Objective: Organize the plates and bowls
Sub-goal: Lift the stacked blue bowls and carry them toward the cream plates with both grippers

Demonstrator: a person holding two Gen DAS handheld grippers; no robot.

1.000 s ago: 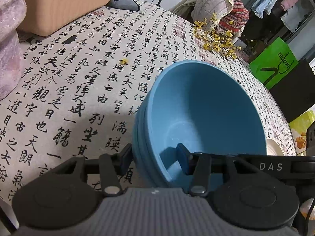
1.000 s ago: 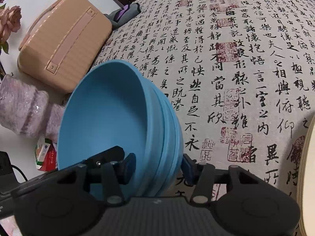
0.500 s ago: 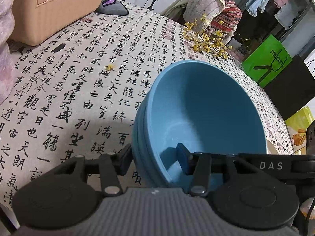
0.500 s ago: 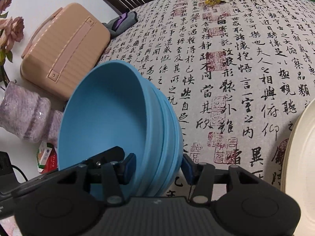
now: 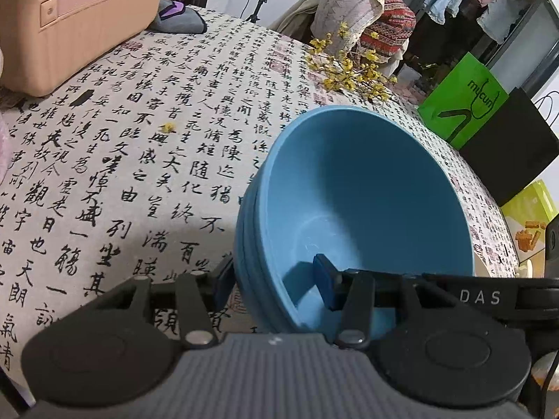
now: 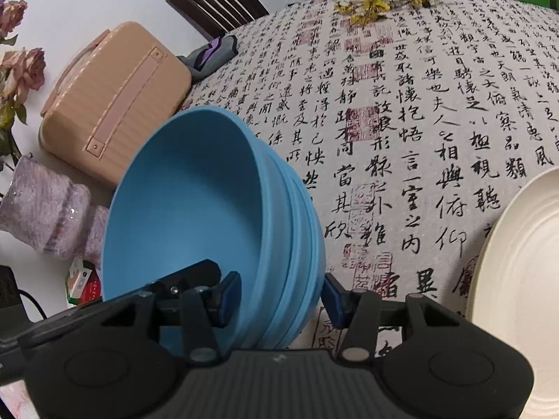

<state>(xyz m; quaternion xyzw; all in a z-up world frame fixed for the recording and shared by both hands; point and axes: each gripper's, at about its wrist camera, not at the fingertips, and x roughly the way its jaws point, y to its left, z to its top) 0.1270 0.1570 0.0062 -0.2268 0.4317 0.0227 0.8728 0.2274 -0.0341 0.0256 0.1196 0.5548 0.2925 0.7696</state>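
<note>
A stack of nested blue bowls (image 5: pixel 363 188) hangs above the calligraphy tablecloth (image 5: pixel 122 160), held from both sides. My left gripper (image 5: pixel 272 281) is shut on the stack's rim, one pad outside the wall and one inside. In the right wrist view the same blue bowls (image 6: pixel 195 209) tilt toward the camera, and my right gripper (image 6: pixel 279 296) is shut on the opposite rim in the same way. A cream plate (image 6: pixel 524 279) lies on the cloth at the right edge of the right wrist view.
A peach suitcase (image 6: pixel 115 101) sits at the table's far left, with a grey-purple cloth item (image 5: pixel 178 17) behind it. Yellow flower sprigs (image 5: pixel 346 70) lie near the far edge. A pink vase (image 6: pixel 45 209) and a dark chair (image 6: pixel 216 0) stand beyond the table.
Both grippers have carried the blue bowls up and across the table; the cloth pattern slid beneath them and the cream plate came further into the right wrist view. The grips did not change.
</note>
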